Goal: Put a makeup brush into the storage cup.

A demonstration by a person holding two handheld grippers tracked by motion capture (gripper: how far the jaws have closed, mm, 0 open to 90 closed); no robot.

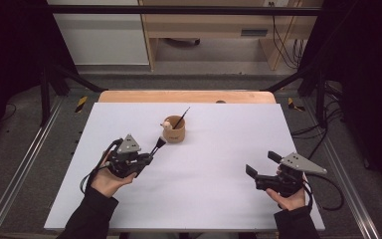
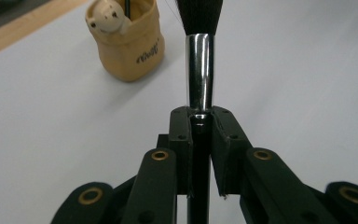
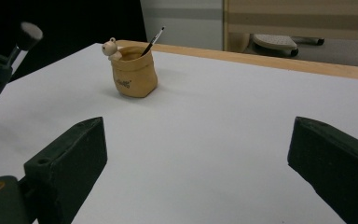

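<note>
Left gripper [image 1: 149, 158]: jaws pressed together on the black handle of a makeup brush with silver metal ferrule and dark bristles [image 2: 199, 70], held clear of the white tabletop [image 1: 204, 189], bristles toward the tan pouch-shaped ceramic holder with small animal figure on its rim [image 1: 174, 130]. Holder stands near, not touching; a thin black brush [image 1: 181, 118] leans in it. Right gripper [image 1: 260, 163]: jaws spread wide, nothing between, well apart at the table's right.

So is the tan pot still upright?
Upright: the tan pot stands on its base, mouth up, with a thin brush leaning inside.
</note>
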